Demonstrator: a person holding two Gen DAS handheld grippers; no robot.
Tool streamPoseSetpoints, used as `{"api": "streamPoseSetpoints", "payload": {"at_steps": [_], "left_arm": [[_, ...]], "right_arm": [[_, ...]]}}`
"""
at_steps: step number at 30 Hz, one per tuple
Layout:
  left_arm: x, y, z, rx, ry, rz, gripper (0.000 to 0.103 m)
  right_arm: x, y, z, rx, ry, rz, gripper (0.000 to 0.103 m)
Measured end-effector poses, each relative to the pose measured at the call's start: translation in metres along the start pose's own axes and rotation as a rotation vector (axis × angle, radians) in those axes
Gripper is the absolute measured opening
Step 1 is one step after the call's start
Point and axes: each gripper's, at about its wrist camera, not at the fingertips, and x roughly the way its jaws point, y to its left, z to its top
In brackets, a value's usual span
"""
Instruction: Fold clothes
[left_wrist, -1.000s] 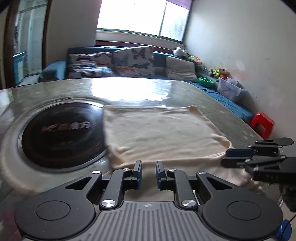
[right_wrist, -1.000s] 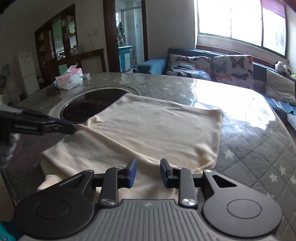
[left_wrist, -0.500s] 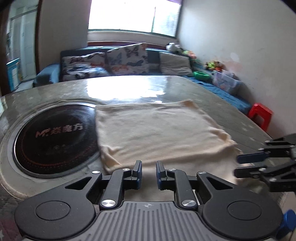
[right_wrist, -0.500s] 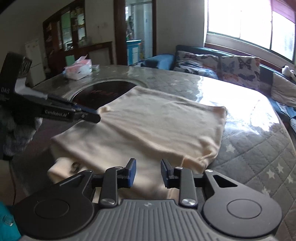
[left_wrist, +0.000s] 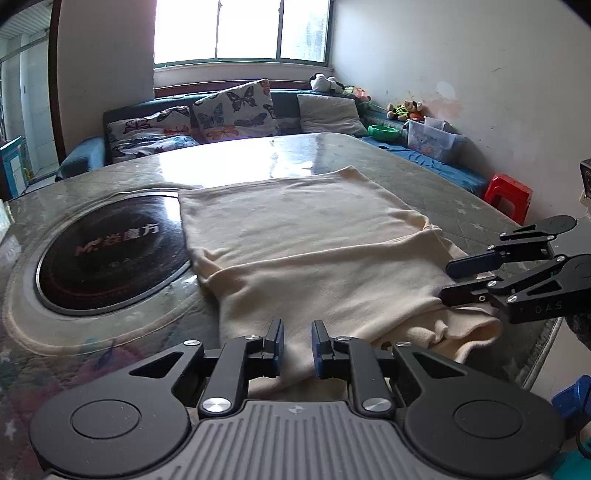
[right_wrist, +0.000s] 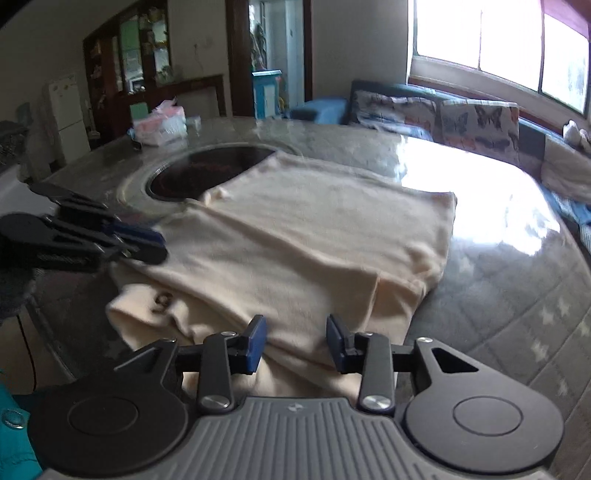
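Note:
A cream garment (left_wrist: 314, 243) lies partly folded on the table, its near part bunched at the table's front edge; it also shows in the right wrist view (right_wrist: 306, 236). My left gripper (left_wrist: 297, 347) hovers over the garment's near edge, jaws a small gap apart and empty. My right gripper (right_wrist: 295, 341) is open wider, above the near folded edge, holding nothing. Each gripper shows in the other's view: the right one (left_wrist: 454, 280) at the garment's right side, the left one (right_wrist: 155, 243) at its left side.
A round black induction hob (left_wrist: 110, 243) is set in the quilted table top (left_wrist: 461, 206) left of the garment. A tissue pack (right_wrist: 159, 125) sits at the table's far side. A sofa with cushions (left_wrist: 236, 114), a red stool (left_wrist: 508, 194) and a wall lie beyond.
Both grippers have pulled back toward the table's front edge and risen. The right gripper's jaws have opened wider. The garment's near part now lies bunched at the front.

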Motion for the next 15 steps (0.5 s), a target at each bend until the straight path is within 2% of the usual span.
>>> {"api": "streamPoseSetpoints", "payload": {"at_steps": [5, 11, 15], "left_arm": [[-0.023, -0.001, -0.007, 0.091, -0.005, -0.018, 0.024], [-0.043, -0.022, -0.028, 0.318, -0.01, -0.044, 0.037], [-0.04, -0.036, -0.036, 0.421, -0.032, -0.045, 0.038]], "right_arm": [[-0.017, 0.002, 0.001, -0.026, -0.013, 0.011, 0.043], [-0.034, 0.006, -0.004, -0.103, 0.012, 0.007, 0.051], [-0.043, 0.008, -0.009, -0.152, 0.03, 0.0, 0.059]]}}
